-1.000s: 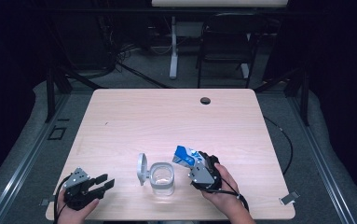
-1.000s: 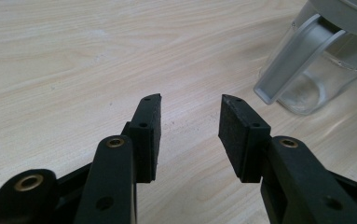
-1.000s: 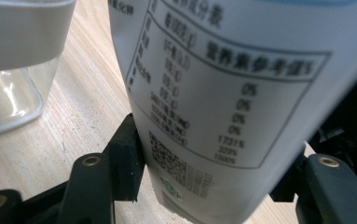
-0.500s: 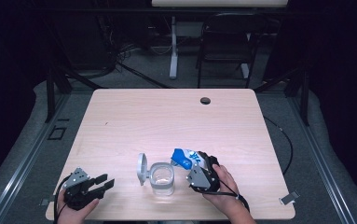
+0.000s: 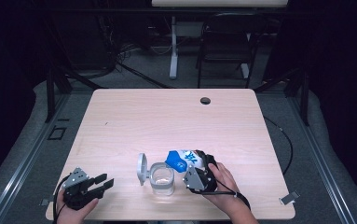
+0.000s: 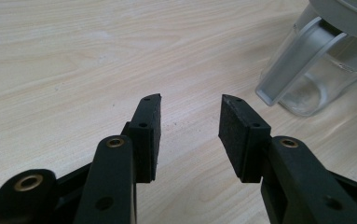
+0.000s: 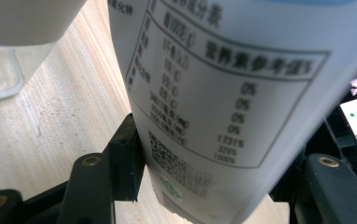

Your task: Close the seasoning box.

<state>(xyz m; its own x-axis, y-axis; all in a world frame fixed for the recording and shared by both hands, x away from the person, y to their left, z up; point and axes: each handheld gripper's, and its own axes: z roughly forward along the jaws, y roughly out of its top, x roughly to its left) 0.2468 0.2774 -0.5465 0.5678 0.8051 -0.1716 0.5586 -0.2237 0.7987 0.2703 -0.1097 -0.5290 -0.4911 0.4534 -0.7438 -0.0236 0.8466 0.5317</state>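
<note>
A blue-and-white pouch [image 5: 184, 160] is tipped over towards the open mouth of a clear glass jar [image 5: 161, 178], its blue end hanging just above the jar's rim on the side nearer the person's right hand. In the right gripper view the pouch's [image 7: 223, 93] white back faces the camera, printed with a boxed table of small text and percentages and a square code below it. The right hand-held gripper [image 5: 198, 173] clamps the pouch between its two black jaws, one pressed against each side of the packet, so it is closed on the pouch and holds it off the table [image 5: 176, 116].

The jar stands on the near part of the table, roughly in the middle from left to right. Its grey hinged lid [image 5: 141, 168] is swung open and stands upright on the jar's left side. In the left gripper view the jar [image 6: 320, 79] shows at the upper right, with a grey clasp sloping down its clear wall.

The left hand-held gripper [image 5: 94, 183] rests low at the near left corner of the table, well apart from the jar, its jaws pointing towards it. Its jaws stand wide with only bare wood between the pads [image 6: 234, 130]

A small dark round hole [image 5: 205, 100] sits near the table's far edge
</note>
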